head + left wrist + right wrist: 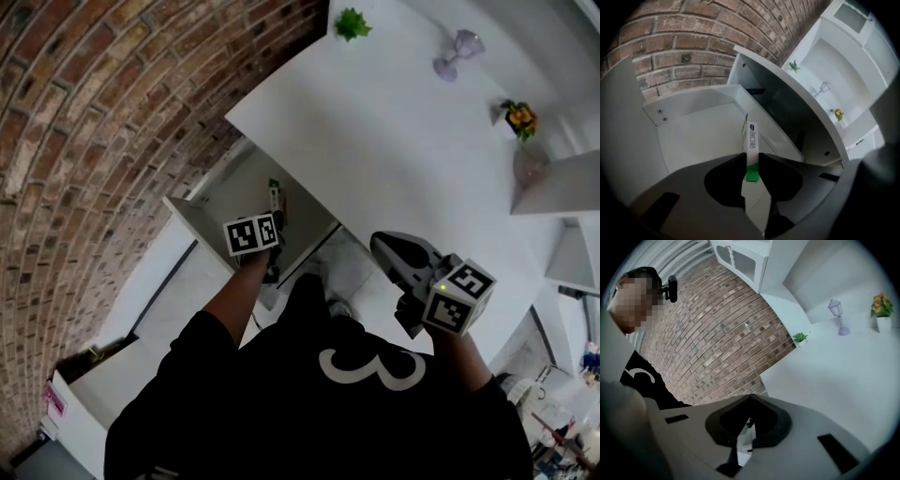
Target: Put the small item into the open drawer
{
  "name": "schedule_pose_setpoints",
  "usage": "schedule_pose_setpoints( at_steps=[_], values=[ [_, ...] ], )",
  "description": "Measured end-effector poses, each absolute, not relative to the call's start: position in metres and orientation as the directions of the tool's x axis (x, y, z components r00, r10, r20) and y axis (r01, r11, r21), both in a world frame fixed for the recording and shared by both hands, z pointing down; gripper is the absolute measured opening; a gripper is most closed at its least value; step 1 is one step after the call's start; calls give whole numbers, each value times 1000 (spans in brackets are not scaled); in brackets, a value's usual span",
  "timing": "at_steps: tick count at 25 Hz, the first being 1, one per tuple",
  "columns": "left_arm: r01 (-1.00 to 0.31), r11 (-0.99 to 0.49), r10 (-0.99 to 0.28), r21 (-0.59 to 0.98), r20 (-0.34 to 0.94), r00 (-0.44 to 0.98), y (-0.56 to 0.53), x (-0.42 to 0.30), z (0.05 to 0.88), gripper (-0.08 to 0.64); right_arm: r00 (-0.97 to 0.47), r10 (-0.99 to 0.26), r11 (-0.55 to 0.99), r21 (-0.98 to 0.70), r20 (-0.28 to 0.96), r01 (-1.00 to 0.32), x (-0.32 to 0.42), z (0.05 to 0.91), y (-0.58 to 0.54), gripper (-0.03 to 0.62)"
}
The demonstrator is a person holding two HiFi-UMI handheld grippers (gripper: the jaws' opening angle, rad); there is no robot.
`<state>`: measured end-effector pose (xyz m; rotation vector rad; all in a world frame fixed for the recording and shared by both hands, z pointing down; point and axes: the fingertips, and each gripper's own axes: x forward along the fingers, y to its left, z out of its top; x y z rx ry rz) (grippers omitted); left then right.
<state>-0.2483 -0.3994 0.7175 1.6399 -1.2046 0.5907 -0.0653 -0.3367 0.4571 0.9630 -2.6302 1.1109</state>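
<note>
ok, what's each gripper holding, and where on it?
Left gripper clamps the slim white packet at its green end, over the open drawer. Right gripper is shut, empty.

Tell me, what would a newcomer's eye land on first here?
The left claw pinches a slim white-and-green box over the open white drawer, beside a brick wall. The right claw is shut and empty by the white countertop. A tiny green plant, a lilac lantern and orange flowers stand at the back of the countertop.
</note>
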Motion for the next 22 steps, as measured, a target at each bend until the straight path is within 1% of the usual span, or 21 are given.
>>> schedule_pose_setpoints(
  at_steps=[10, 14, 18, 20, 22],
  values=[
    [-918, -5, -410, 397, 836, 364, -401, -247, 741, 86, -771, -526, 491, -612, 358, -620, -52, 463, -345, 9],
    [-919, -4, -392, 393, 845, 363, -397, -243, 748, 89, -777, -519, 488, -622, 357, -612, -53, 466, -346, 9],
    [-920, 5, -401, 391, 844, 356, -398, -241, 748, 92, -782, -519, 487, -632, 345, -602, -51, 466, -345, 9],
    [-915, 19, -405, 402, 840, 361, -398, -241, 748, 105, -783, -517, 485, -636, 345, -600, -50, 466, -344, 9],
    [-906, 30, -408, 423, 832, 375, -399, -239, 748, 147, -784, -515, 486, -636, 346, -599, -50, 465, -343, 9]
  ],
)
